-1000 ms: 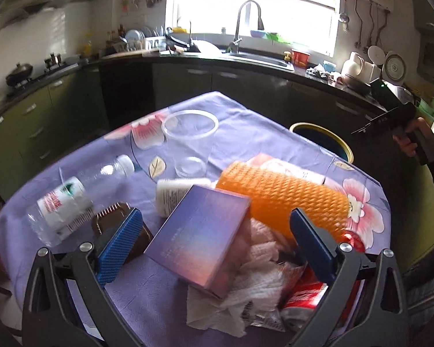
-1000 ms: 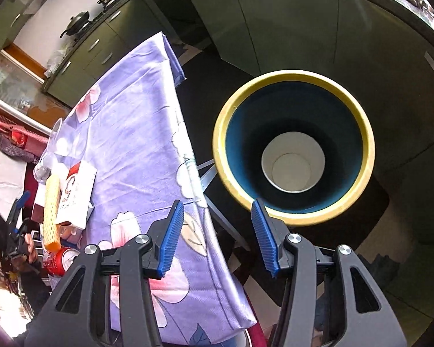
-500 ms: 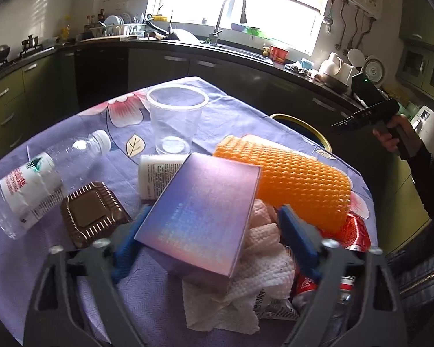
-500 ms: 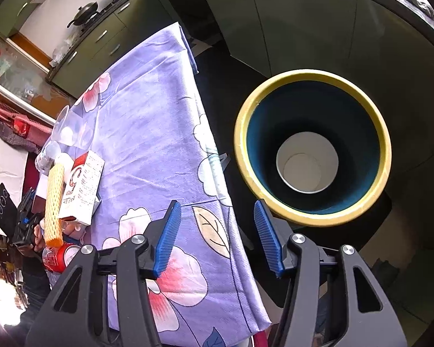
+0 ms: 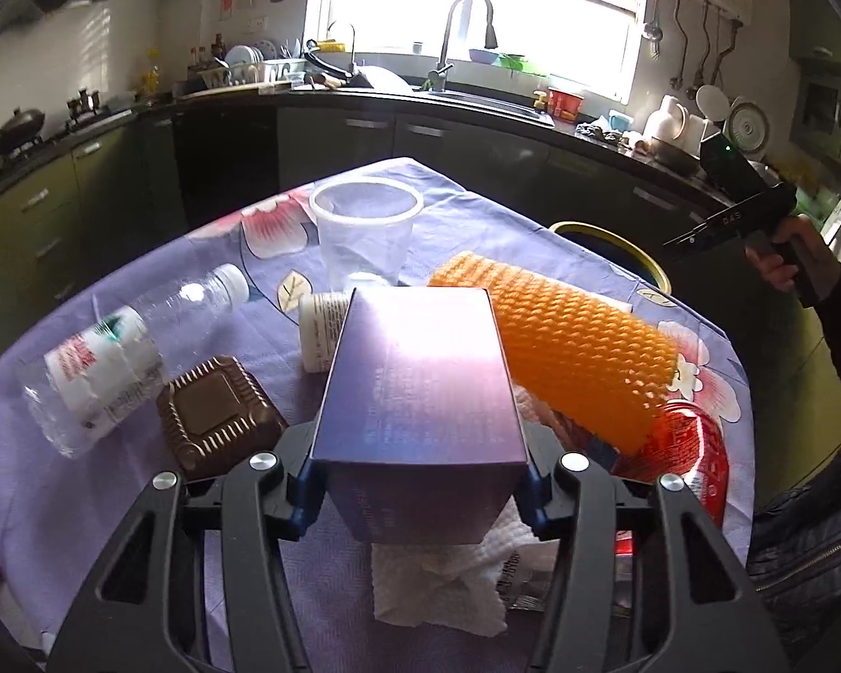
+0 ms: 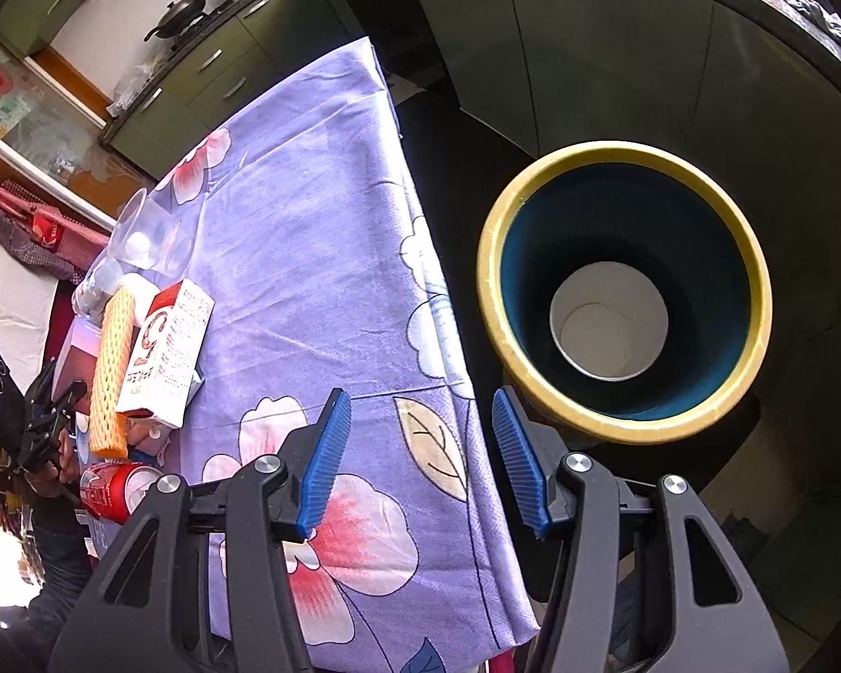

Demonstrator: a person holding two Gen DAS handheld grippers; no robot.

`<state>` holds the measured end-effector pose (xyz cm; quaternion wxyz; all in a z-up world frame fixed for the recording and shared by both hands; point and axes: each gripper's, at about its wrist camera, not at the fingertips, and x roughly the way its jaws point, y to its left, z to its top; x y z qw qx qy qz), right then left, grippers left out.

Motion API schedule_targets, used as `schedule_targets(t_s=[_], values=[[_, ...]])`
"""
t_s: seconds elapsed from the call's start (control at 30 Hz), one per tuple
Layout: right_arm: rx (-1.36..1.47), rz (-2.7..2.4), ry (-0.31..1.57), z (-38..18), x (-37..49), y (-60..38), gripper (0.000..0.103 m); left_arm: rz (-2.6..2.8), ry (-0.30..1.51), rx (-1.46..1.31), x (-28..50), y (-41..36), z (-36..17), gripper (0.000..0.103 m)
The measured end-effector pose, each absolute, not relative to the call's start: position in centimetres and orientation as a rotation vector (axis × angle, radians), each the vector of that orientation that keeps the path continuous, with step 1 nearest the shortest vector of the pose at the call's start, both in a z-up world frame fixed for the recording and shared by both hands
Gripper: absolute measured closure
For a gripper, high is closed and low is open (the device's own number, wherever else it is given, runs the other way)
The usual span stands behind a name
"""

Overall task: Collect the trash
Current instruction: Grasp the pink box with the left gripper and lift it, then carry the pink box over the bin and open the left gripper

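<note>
A purple box point(image 5: 420, 370) lies on crumpled paper towel point(image 5: 437, 583) on the floral tablecloth point(image 5: 56, 493). My left gripper point(image 5: 417, 482) has the box between its blue pads; the jaws are closing and the pads touch both sides of it. An orange foam net point(image 5: 577, 347), a red can point(image 5: 689, 448), a brown plastic tray point(image 5: 213, 420), a clear bottle point(image 5: 123, 342), a white jar point(image 5: 322, 331) and a clear cup point(image 5: 364, 235) lie around it. My right gripper point(image 6: 420, 465) hangs open and empty over the table's edge, beside the yellow-rimmed bin point(image 6: 622, 432).
The bin stands on the dark floor off the table's corner, with a white cup point(image 6: 608, 328) at its bottom. A red and white carton point(image 6: 165, 359) lies next to the foam net. Dark kitchen cabinets point(image 5: 331, 146) and a sink counter run behind the table.
The left jaws have narrowed from wide open onto the purple box, which now lies straight between them. The right gripper has drifted over the table edge; the bin sits further right in its view.
</note>
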<state>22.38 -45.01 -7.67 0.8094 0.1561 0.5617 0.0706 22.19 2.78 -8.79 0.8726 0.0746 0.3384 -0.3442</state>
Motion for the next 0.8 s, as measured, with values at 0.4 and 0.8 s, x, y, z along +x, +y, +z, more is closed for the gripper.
schedule_targets(t_s=[0.4,0.8], values=[[0.333,0.106,1.130,-7.3,20.8,-48.1,0.050,-0.686,0.614,0.250,19.4,-1.5,0.1,0.052],[0.384,-0.036,1.060,-8.6,17.1,-56.3,0.050,-1.029,0.672,0.337,22.6,-21.6,3.2,0.052]])
